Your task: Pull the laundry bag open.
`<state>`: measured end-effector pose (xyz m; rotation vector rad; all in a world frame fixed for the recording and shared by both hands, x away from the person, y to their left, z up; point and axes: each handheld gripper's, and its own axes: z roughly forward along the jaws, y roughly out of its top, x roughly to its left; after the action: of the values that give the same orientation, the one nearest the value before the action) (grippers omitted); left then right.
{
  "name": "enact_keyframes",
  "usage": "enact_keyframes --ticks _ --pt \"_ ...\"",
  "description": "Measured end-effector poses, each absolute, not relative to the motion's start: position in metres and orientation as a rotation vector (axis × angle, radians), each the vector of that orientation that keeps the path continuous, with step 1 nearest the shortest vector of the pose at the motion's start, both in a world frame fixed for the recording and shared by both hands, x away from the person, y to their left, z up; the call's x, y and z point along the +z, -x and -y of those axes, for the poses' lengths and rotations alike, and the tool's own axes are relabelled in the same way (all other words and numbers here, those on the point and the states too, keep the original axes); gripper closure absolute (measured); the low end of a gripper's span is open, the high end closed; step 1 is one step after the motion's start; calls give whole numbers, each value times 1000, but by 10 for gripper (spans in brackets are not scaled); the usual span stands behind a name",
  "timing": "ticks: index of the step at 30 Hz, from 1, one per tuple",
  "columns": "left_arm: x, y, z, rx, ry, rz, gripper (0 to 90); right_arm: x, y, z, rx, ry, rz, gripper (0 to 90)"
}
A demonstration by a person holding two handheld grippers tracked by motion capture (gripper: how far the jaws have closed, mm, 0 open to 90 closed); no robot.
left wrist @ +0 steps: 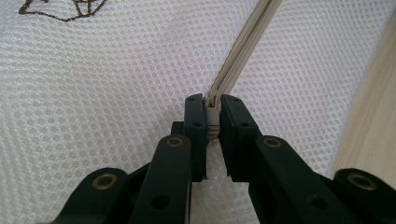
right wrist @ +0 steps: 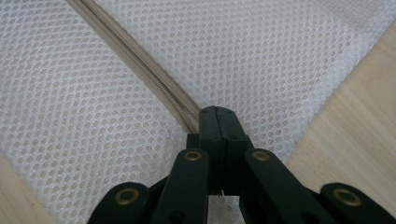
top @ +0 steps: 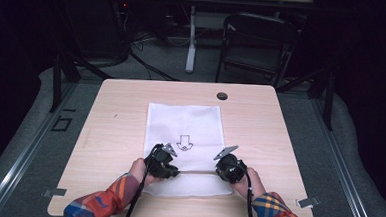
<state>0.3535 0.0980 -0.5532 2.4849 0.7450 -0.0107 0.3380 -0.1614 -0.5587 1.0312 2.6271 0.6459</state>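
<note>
White mesh bag [top: 185, 125] flat under both grippers, left gripper [left wrist: 212, 116] pinching its zipper pull [left wrist: 213, 114], right gripper [right wrist: 219, 122] pinching the zipper's end.

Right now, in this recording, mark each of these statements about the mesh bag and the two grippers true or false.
1. The left gripper is shut on the zipper pull of the mesh bag. True.
2. The right gripper is open and hangs above bare wood. False: its jaws are shut at the zipper on the bag.
3. The bag lies flat on the table with a printed arrow mark on it. True.
4. The bag is black. False: it is white mesh with a beige zipper.
5. A folding chair stands beyond the table's far edge. True.
</note>
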Motion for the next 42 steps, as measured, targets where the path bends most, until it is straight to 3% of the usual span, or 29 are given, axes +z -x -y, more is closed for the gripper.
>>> enact_keyframes --ticks 42 --pt "-549 -355 -142 10 -2461 -886 813 -559 -338 162 647 -1029 -2631 900"
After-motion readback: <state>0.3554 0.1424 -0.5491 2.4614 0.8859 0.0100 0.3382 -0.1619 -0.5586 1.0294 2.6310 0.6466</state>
